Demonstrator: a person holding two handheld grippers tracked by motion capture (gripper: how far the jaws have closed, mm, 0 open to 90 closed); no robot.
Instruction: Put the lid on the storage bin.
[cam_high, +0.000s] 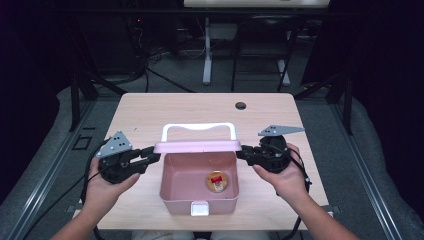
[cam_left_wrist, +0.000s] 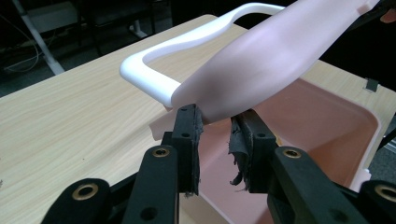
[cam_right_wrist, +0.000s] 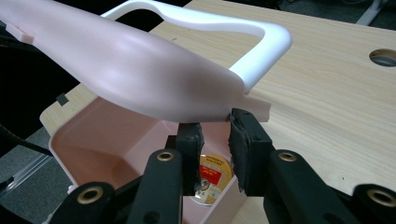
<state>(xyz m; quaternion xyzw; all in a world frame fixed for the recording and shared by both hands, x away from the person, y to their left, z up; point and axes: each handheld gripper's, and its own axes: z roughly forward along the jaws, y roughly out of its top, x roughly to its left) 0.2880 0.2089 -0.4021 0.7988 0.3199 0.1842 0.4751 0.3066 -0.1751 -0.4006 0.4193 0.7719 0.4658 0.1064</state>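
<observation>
A pink box (cam_high: 171, 192) stands open at the table's front middle, with a round tin (cam_high: 218, 181) bearing a red label on its floor. Its pink lid (cam_high: 197, 146) with a white handle (cam_high: 198, 126) is held level over the box's far rim. My left gripper (cam_high: 155, 156) is shut on the lid's left end, and my right gripper (cam_high: 241, 153) is shut on its right end. In the left gripper view the lid (cam_left_wrist: 261, 60) runs out from between the jaws of the left gripper (cam_left_wrist: 215, 123). In the right gripper view the right gripper (cam_right_wrist: 214, 128) pinches the lid (cam_right_wrist: 140, 70) above the tin (cam_right_wrist: 212, 179).
The box has a white latch (cam_high: 199, 208) on its near wall, close to the front edge of the wooden table (cam_high: 145, 112). A cable hole (cam_high: 241, 105) lies at the back right. Dark frame rails and a white desk leg (cam_high: 207, 55) stand beyond the table.
</observation>
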